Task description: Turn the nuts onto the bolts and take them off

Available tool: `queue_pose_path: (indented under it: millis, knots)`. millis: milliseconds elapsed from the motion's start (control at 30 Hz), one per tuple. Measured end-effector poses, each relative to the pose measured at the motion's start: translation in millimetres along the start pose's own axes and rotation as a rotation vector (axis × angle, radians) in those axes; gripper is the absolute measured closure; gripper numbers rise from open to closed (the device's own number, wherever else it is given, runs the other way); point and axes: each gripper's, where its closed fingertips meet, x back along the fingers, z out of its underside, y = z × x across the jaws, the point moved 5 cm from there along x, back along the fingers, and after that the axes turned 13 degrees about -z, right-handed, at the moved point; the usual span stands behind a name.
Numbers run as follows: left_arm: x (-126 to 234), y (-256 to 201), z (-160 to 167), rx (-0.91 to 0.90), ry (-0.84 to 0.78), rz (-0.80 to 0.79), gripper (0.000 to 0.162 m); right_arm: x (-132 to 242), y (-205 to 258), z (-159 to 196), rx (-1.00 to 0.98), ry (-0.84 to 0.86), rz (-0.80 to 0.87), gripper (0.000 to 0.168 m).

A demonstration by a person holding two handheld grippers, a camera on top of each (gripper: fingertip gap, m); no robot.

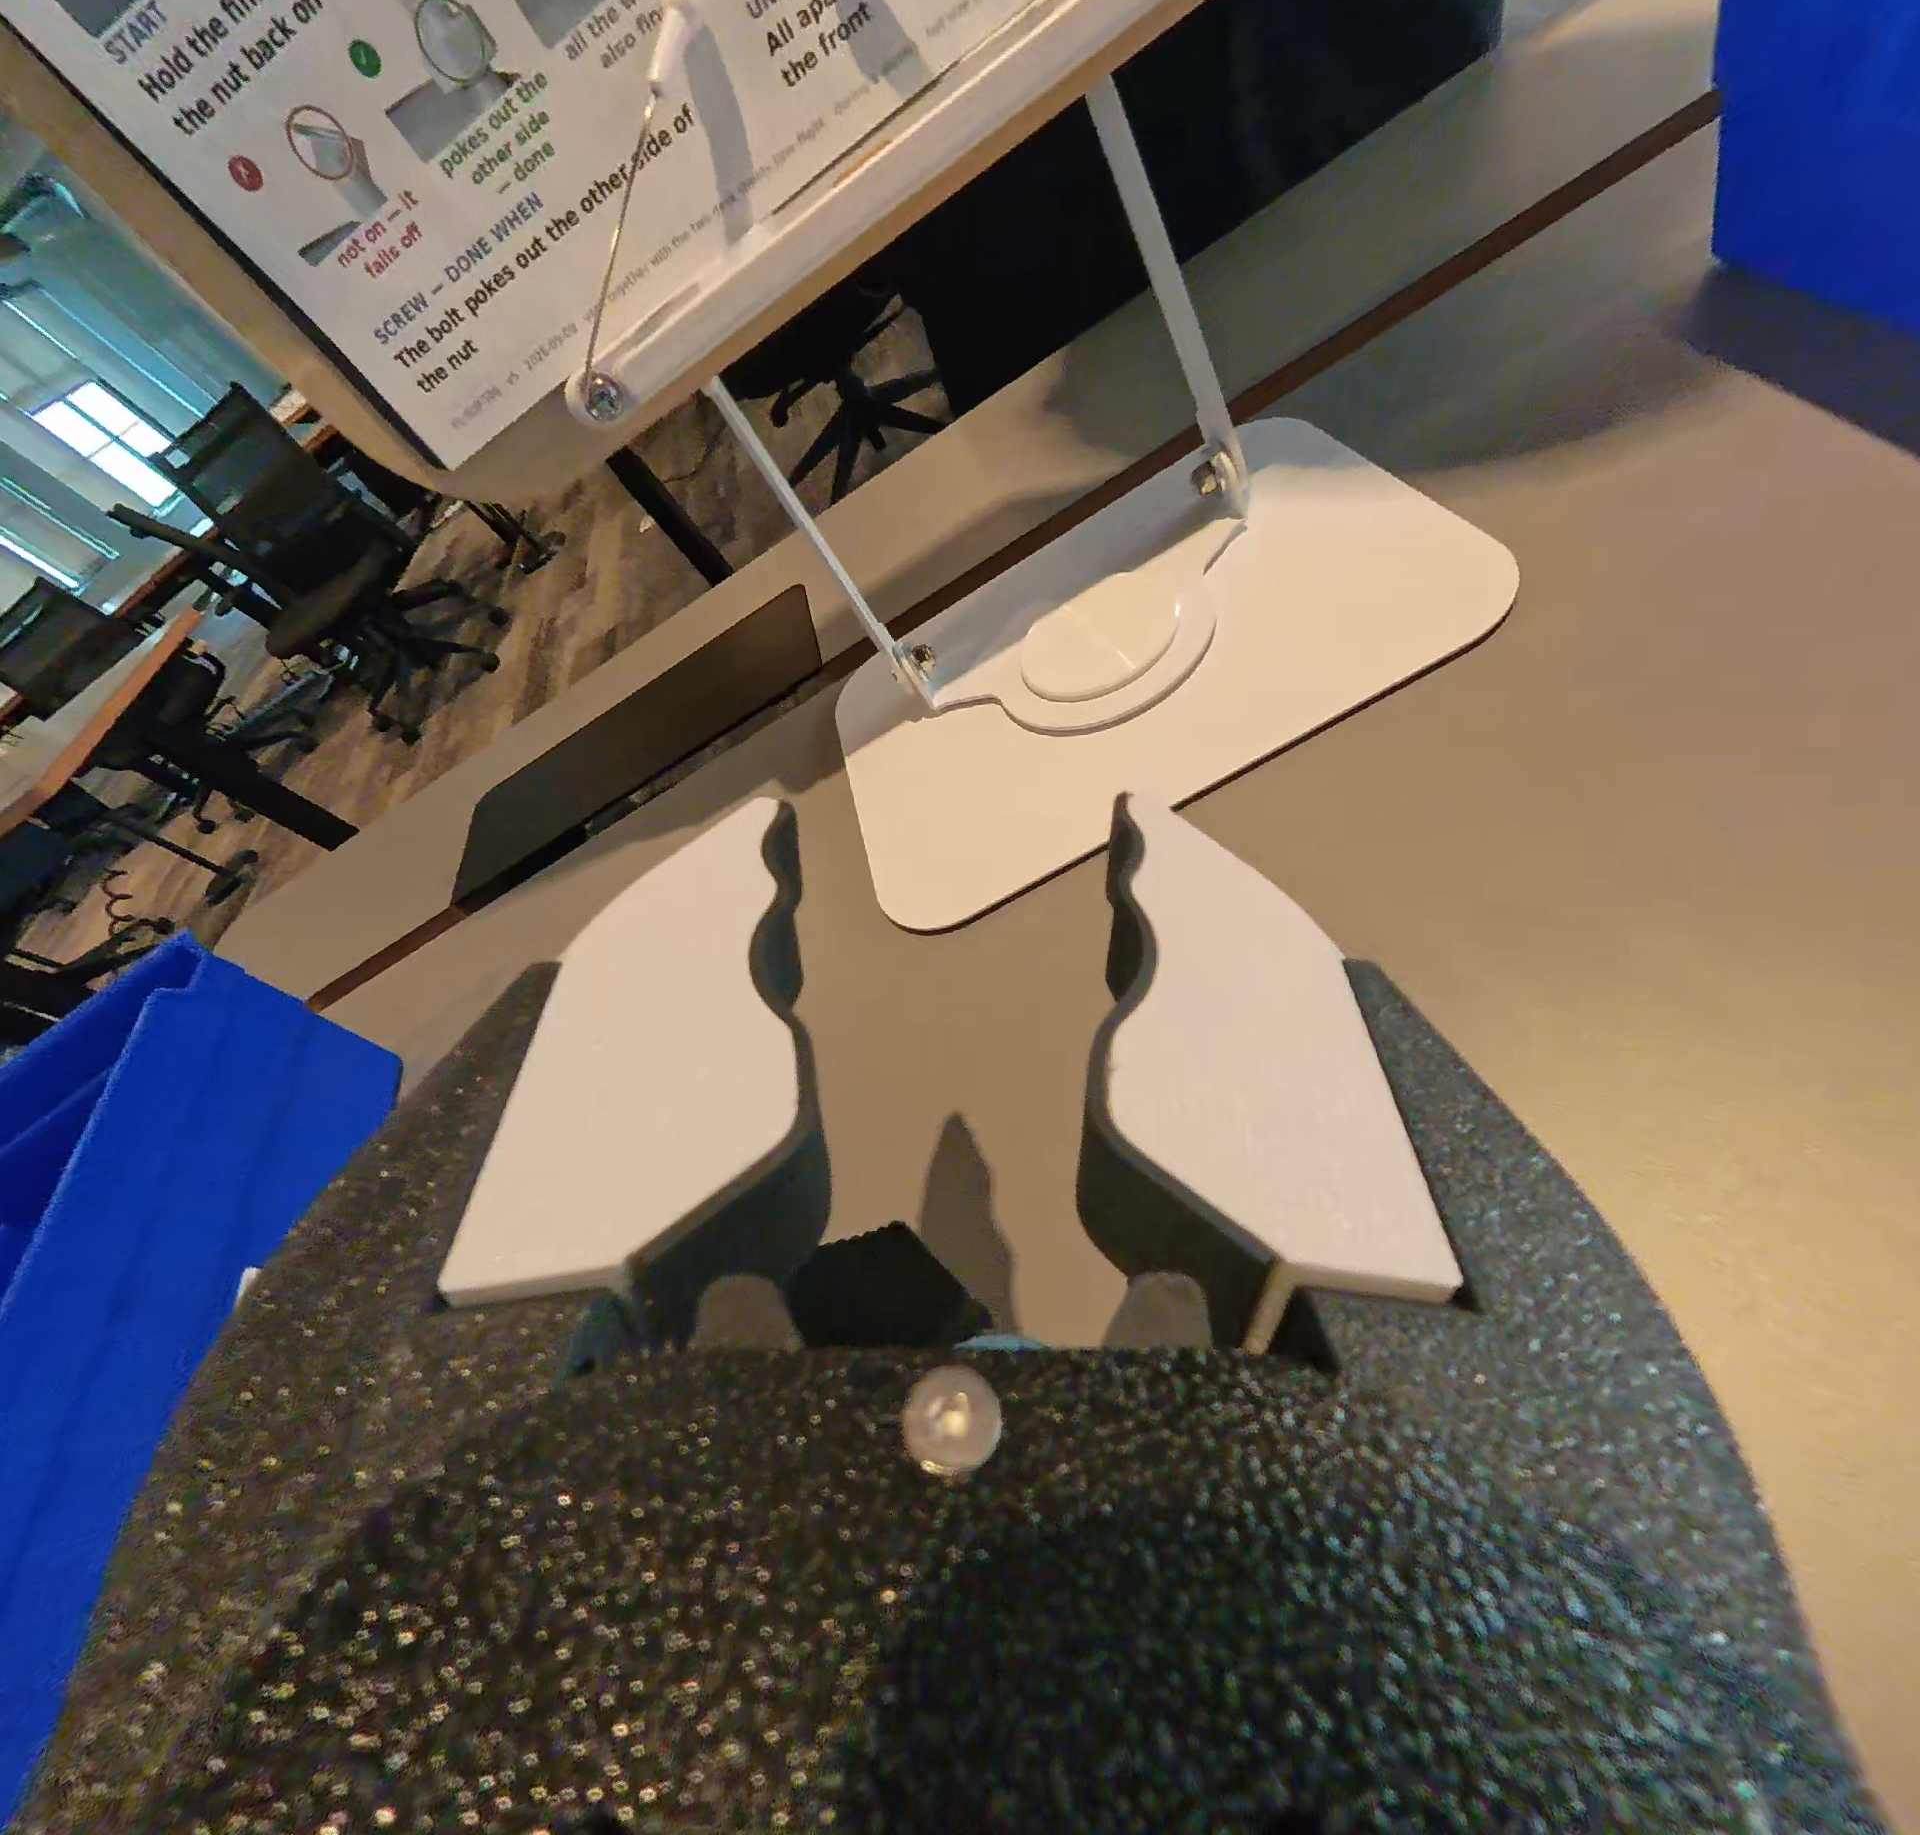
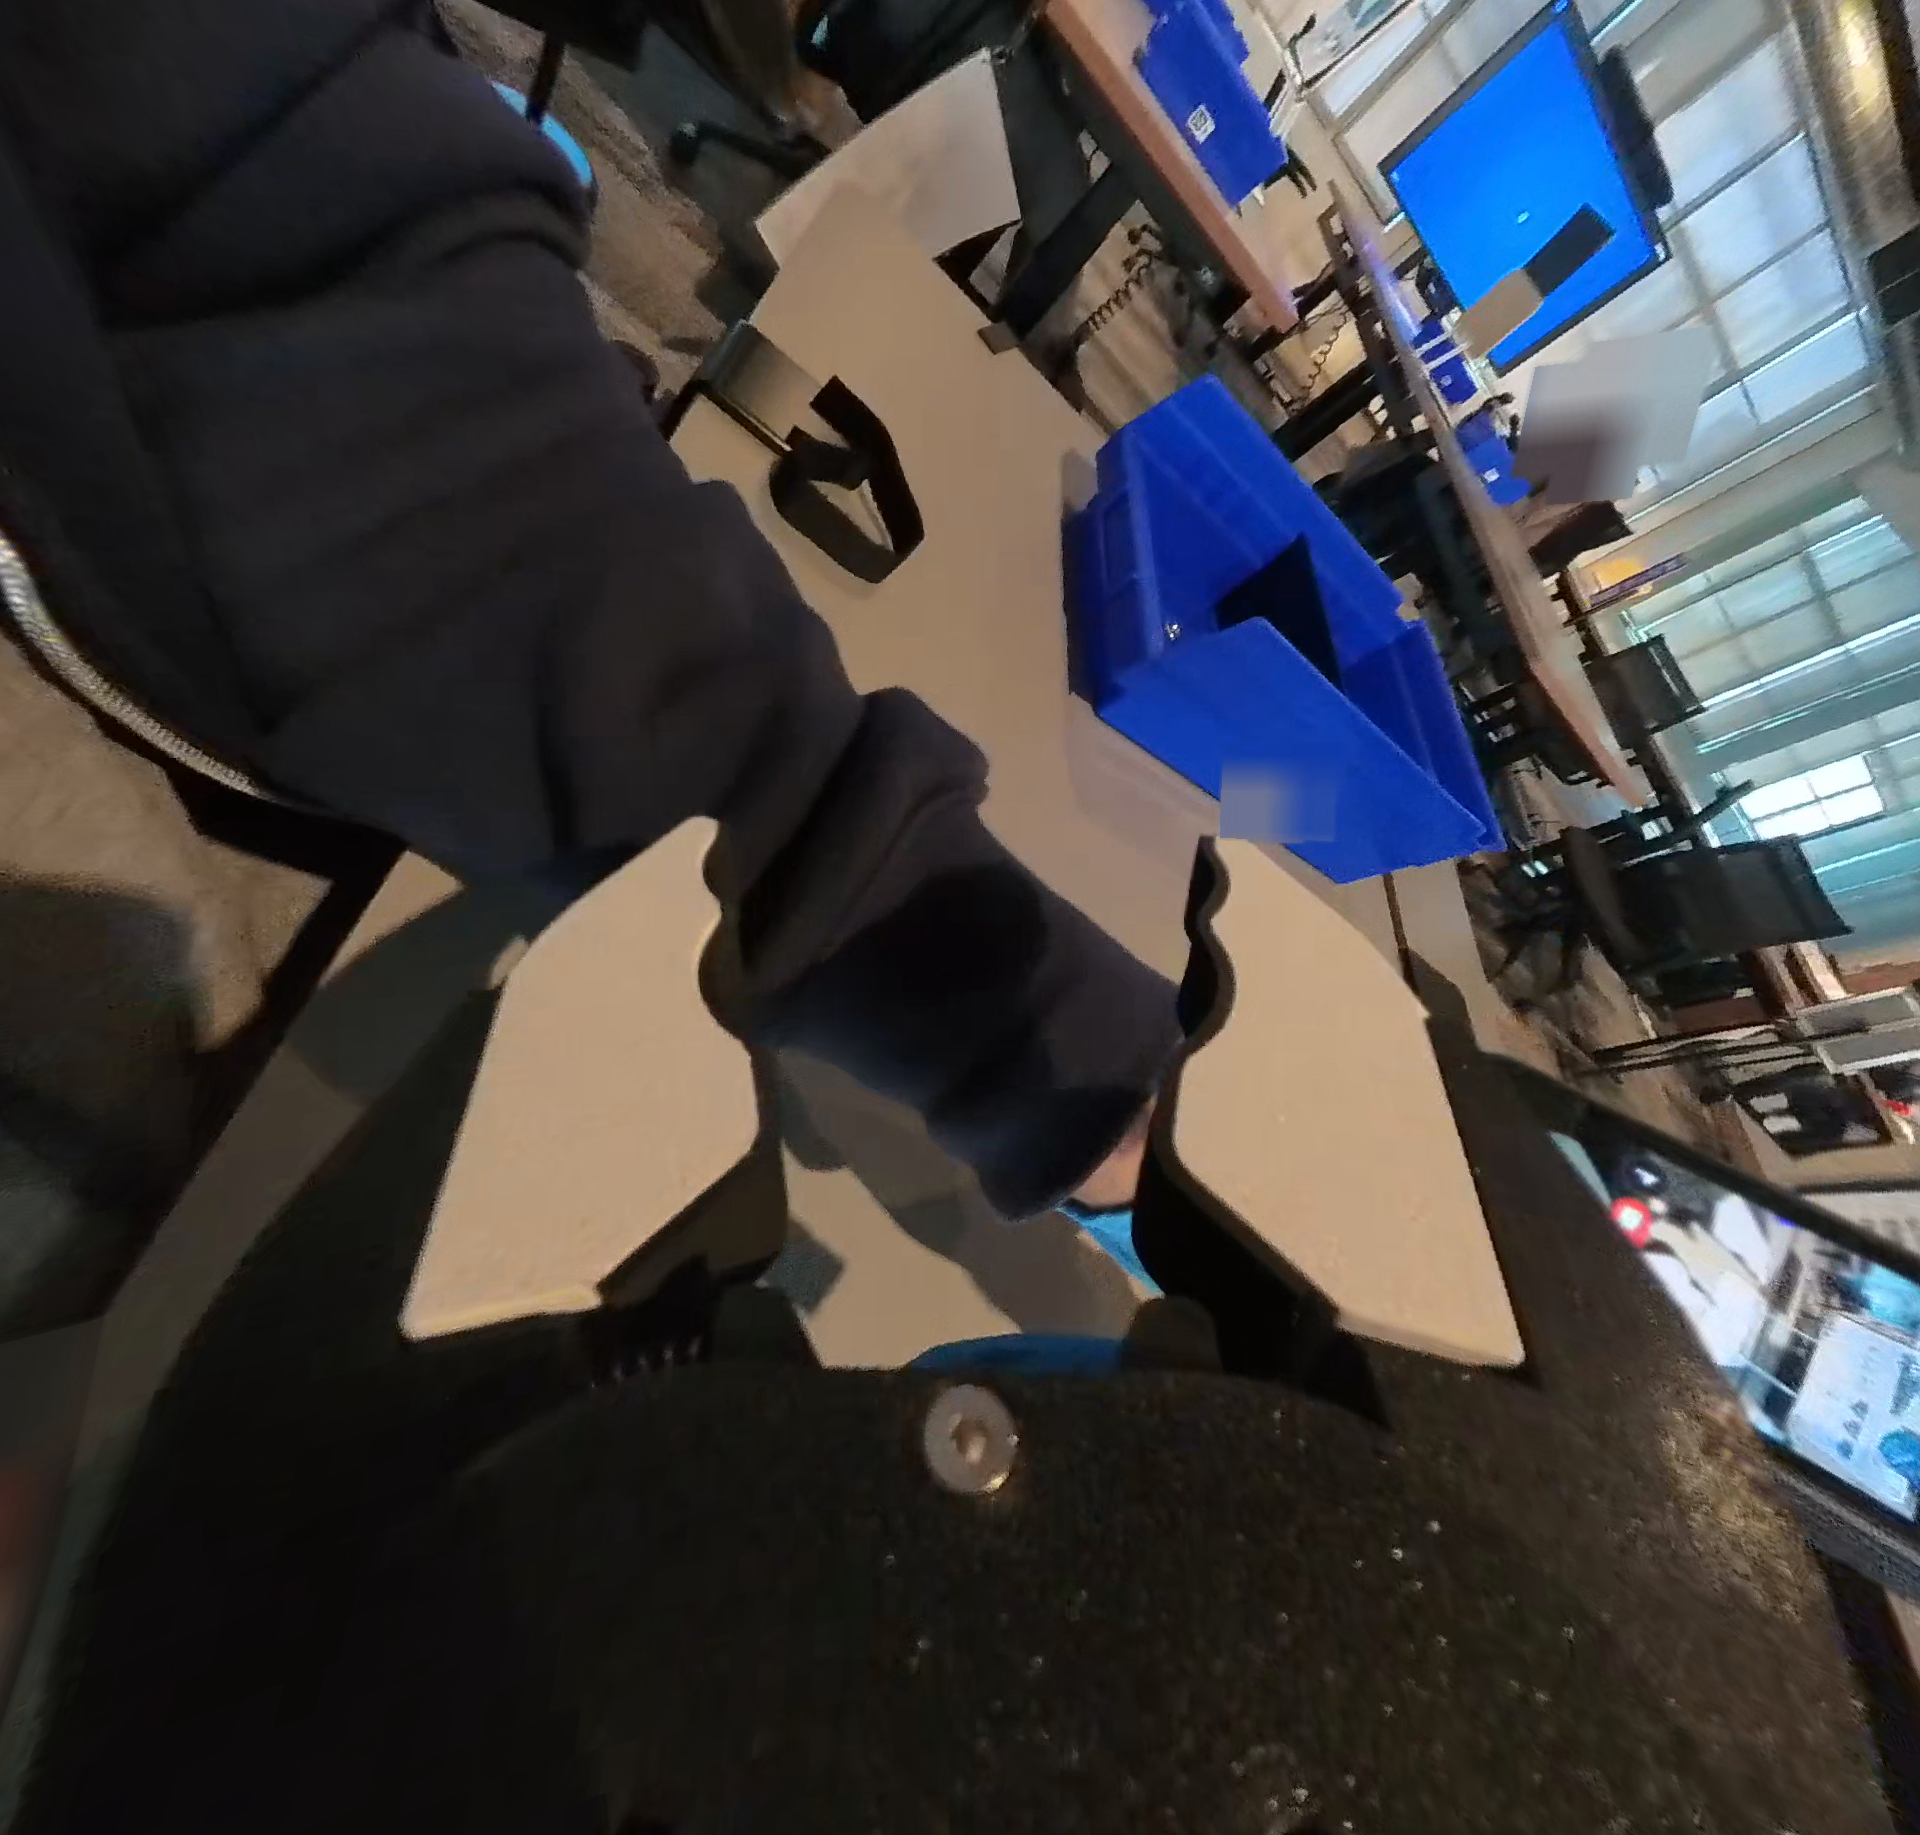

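No nut or bolt shows in either view. My left gripper point(image 1: 951, 829) is open and empty, held low over the grey table point(image 1: 1558, 954), pointing at the white base of a sheet stand point(image 1: 1195, 663). My right gripper point(image 2: 956, 860) is open and empty, tilted, pointing across the table toward a blue bin point(image 2: 1247, 642). A person's dark sleeve point(image 2: 520, 538) crosses in front of the right gripper, between its fingers in the picture.
The white stand holds a printed instruction sheet point(image 1: 468, 175) above the table. A blue bin point(image 1: 156, 1162) stands at the left and another blue object point(image 1: 1818, 92) at the far right. A black strap loop point(image 2: 842, 486) lies on the table. A phone point(image 2: 1766, 1297) shows at the right. Office chairs and desks lie beyond. My right fingertips sit around 25 centimetres from my left ones.
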Motion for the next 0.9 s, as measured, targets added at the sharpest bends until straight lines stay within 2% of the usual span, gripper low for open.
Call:
queue_pose_path:
  millis: [900]
  knots:
    - [-0.4,-6.0,1.5,-0.053,0.008,0.014,0.106,-6.2,-1.7,9.6,-0.082,0.03,-0.056,0.081]
